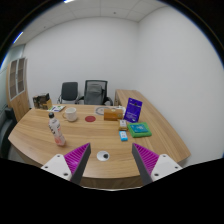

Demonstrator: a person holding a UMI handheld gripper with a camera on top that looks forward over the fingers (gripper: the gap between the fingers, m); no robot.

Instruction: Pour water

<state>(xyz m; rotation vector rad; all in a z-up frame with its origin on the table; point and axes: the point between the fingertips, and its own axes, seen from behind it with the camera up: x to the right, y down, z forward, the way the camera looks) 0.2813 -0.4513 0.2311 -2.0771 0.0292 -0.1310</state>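
My gripper [108,166] is open above the near edge of a wooden table [100,133], with nothing held; its purple pads [76,160] stand wide apart. A small white round object with a dark centre [103,155] lies on the table between the fingertips, touching neither. Beyond the left finger stands a pale bottle with a pink lower part [56,128]. A white cup [70,115] sits further back, behind the bottle. A small red dish [90,117] lies right of the cup.
A brown box [111,113], an upright purple sign [133,110], a green book [139,129] and a small blue item [124,136] occupy the table's right side. Two office chairs [82,92] stand at the far end. A wooden cabinet [18,85] stands on the left.
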